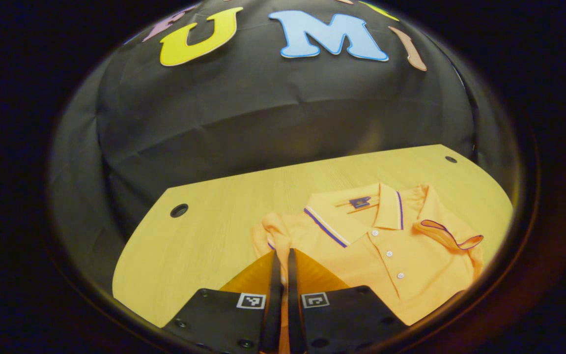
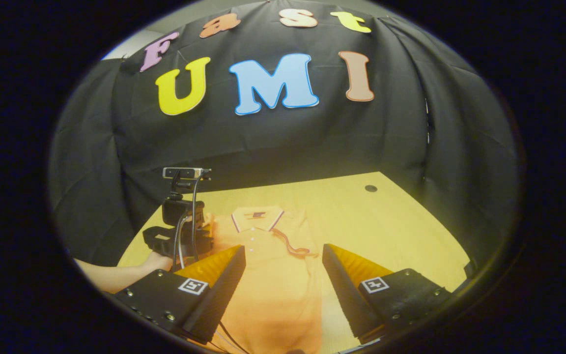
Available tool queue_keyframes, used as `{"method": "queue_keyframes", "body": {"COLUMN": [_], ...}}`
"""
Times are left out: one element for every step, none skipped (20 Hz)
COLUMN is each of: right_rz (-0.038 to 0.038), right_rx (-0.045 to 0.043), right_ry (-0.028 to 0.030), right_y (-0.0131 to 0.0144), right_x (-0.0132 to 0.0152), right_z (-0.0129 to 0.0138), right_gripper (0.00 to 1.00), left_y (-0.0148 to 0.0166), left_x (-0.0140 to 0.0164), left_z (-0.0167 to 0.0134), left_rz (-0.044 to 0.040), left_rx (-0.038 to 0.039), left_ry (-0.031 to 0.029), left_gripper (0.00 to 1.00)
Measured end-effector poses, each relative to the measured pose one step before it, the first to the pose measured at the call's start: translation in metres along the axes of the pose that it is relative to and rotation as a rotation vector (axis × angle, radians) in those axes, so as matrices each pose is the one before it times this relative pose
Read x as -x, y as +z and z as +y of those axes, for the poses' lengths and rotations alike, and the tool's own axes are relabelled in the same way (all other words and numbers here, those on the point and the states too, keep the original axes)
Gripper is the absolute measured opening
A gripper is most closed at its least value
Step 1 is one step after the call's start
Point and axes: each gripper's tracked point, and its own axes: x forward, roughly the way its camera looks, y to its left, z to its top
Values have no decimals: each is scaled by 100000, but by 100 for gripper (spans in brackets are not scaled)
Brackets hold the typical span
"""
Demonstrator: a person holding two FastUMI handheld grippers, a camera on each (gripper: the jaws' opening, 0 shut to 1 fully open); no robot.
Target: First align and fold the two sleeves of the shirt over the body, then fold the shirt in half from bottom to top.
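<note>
In the left gripper view, the table [image 1: 204,236] is stretching from the left, with a round hole [image 1: 179,210] near its far left edge and another hole [image 1: 451,159] at the far right. The left gripper [image 1: 281,260] is pressing its fingers nearly together on a fold of orange cloth at the left sleeve [image 1: 273,233] of the shirt [image 1: 386,265]. The shirt is lying flat on the table, collar [image 1: 356,211] toward the wall, buttons facing up. The right sleeve [image 1: 450,236] is lying folded over the body, its dark-trimmed cuff showing.

In the right gripper view, a hand [image 2: 157,260] is holding the left gripper [image 2: 177,236] at the shirt's [image 2: 268,275] left edge, with a small camera and cables riding on top of it. The right gripper [image 2: 283,275] is hanging above the shirt's lower body with its fingers spread wide, touching nothing. The folded sleeve [image 2: 293,246] is lying across the shirt's front, and the bare table [image 2: 391,226] is running on to the right.
</note>
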Motion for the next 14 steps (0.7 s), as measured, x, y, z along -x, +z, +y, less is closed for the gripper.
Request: {"method": "queue_keyframes", "body": {"right_rz": [352,-58,-299,-267,-237,-215,11,-204,-322,75,50,186,41,-265], "right_rx": [-859,-79,768,1086,767,291,24,18,245,347,329,397,624,900], "right_ry": [338,237,-3,-41,243,535,639,470,211,176,525,738,800,439], "right_y": [-107,-36,62,56,96,-20,-43,-81,-38,-252,-213,-342,-302,-310], "right_x": [111,31,83,137,115,144,196,188,231,251,205,250,374,316], "right_z": [62,6,-209,-233,-203,-80,-161,-171,-275,-234,-155,-142,-154,-299], "right_gripper": [98,98,98,97,97,98,98,98,98,97,97,99,99,98], "left_y": [-48,-37,-58,-49,-158,-119,7,101,65,152,224,46,-115,41], "left_x": [100,-62,93,168,207,312,380,552,616,562,569,692,882,879], "left_z": [-267,-305,-225,-215,-312,74,23,-171,-127,-53,-251,-372,-145,-408], "left_rz": [308,274,126,441,593,436,-1,-248,-424,-779,-895,-461,-616,-701], "left_rx": [-527,-259,-239,116,316,12,320,772,266,-42,247,773,364,468], "left_ry": [-792,-731,-361,-1036,-760,627,301,-553,-371,-104,-491,-991,-177,-884], "left_gripper": [14,14,17,17,15,29,43,40,45,53,61,62,69,69]}}
